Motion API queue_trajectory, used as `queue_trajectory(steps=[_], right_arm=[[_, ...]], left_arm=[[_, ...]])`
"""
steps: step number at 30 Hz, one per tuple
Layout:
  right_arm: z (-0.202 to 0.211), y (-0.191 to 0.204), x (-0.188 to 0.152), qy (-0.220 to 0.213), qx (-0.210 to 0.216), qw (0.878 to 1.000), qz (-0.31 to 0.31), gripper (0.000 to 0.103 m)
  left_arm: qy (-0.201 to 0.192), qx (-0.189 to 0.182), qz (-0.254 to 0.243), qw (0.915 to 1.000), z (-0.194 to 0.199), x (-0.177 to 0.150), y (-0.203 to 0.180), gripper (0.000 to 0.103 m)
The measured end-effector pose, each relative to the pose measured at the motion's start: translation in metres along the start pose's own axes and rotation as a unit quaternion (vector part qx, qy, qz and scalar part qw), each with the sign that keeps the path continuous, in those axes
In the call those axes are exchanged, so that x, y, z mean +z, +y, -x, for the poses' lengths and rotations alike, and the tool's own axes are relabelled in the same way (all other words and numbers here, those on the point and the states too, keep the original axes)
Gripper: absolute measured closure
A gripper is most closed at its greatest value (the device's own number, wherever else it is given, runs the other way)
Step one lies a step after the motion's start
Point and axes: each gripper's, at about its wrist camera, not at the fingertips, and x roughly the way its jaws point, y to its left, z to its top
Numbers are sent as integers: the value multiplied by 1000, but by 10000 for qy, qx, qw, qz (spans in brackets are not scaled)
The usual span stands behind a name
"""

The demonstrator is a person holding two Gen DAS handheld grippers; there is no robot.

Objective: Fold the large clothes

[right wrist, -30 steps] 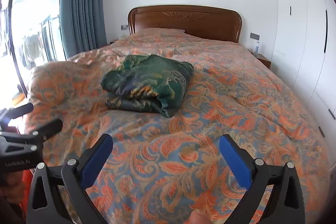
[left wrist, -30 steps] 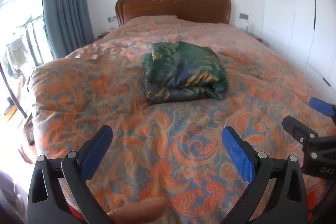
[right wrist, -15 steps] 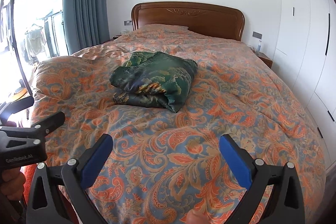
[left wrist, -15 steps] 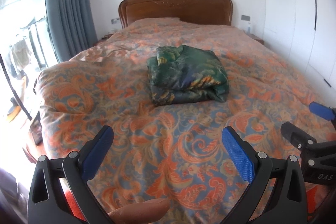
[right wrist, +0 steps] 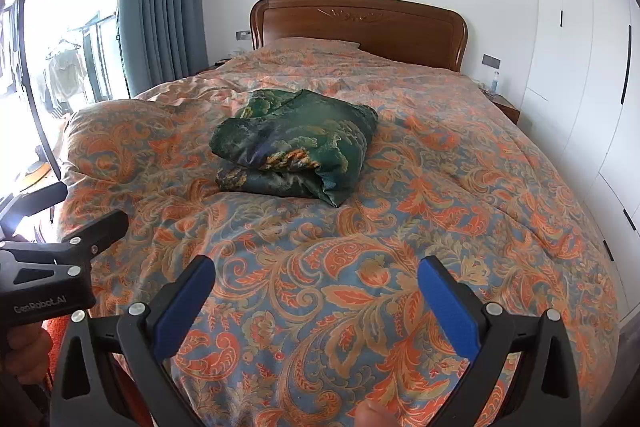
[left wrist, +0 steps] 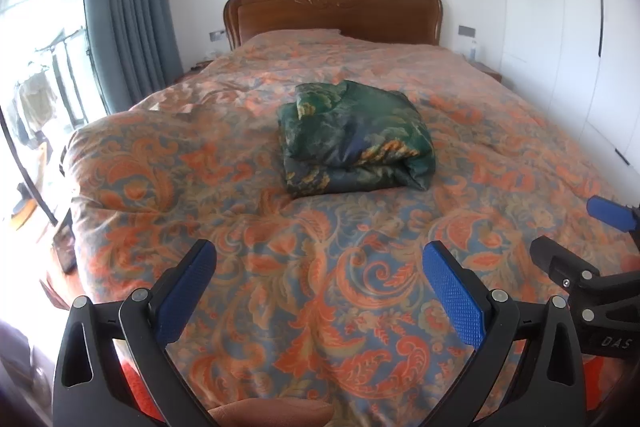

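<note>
Left gripper (left wrist: pixel 320 283) and right gripper (right wrist: pixel 316 287) both gape wide, empty, over the bed's near edge. Folded green garment (left wrist: pixel 356 139) sits mid-bed on the quilt (left wrist: pixel 360 287), open quilt all around. Near bed edge cut off below frame.

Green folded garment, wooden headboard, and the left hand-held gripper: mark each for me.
green folded garment (left wrist: pixel 356 139), left wrist view, top of the bundle.
wooden headboard (right wrist: pixel 360 27), right wrist view, centre panel.
left hand-held gripper (left wrist: pixel 320 291), left wrist view, midway between its open fingertips.
</note>
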Motion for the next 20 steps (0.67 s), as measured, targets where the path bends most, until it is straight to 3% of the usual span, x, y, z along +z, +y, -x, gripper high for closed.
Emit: queue_trajectory(steps=[20], right_arm=[[-10,-4,-5,162,-5,9998,-97,0]], left_arm=[[52,-72,-58,9999,-6,-6,-7,0]])
